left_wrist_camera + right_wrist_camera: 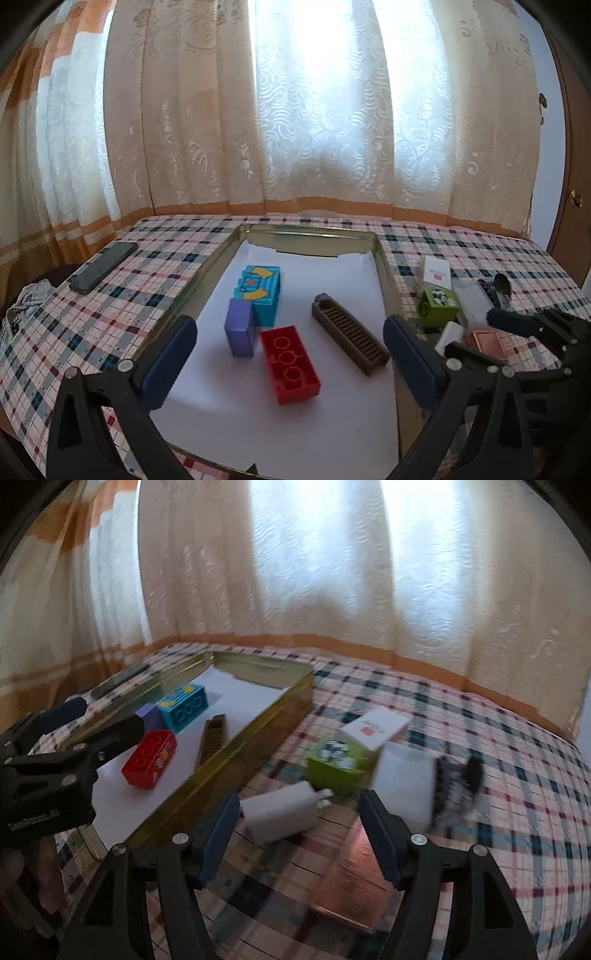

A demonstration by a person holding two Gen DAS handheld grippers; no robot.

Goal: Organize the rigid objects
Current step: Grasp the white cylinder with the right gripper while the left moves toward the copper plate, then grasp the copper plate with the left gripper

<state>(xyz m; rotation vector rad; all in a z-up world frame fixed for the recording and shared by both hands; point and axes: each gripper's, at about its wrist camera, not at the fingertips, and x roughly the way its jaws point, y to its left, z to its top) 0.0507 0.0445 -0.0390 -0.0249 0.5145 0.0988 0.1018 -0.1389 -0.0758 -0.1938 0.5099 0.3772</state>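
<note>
A gold metal tray (218, 266) lined with white paper holds a blue brick (260, 291), a purple block (239, 326), a red brick (290, 363) and a brown ribbed bar (349, 336). My left gripper (290, 328) hangs open above the tray with nothing between its fingers. Right of the tray lie a white charger (280, 812), a green brick (332, 768), a white box (373, 727) and a copper plate (354, 878). My right gripper (301, 805) is open, low over the copper plate, and the charger lies just ahead of its left finger.
A dark phone (103, 266) lies on the checked cloth (480, 251) left of the tray. A pale translucent block (402, 782) and a black-and-white object (458, 786) sit right of the green brick. Curtains hang behind the table; a wooden door (576, 184) stands at the far right.
</note>
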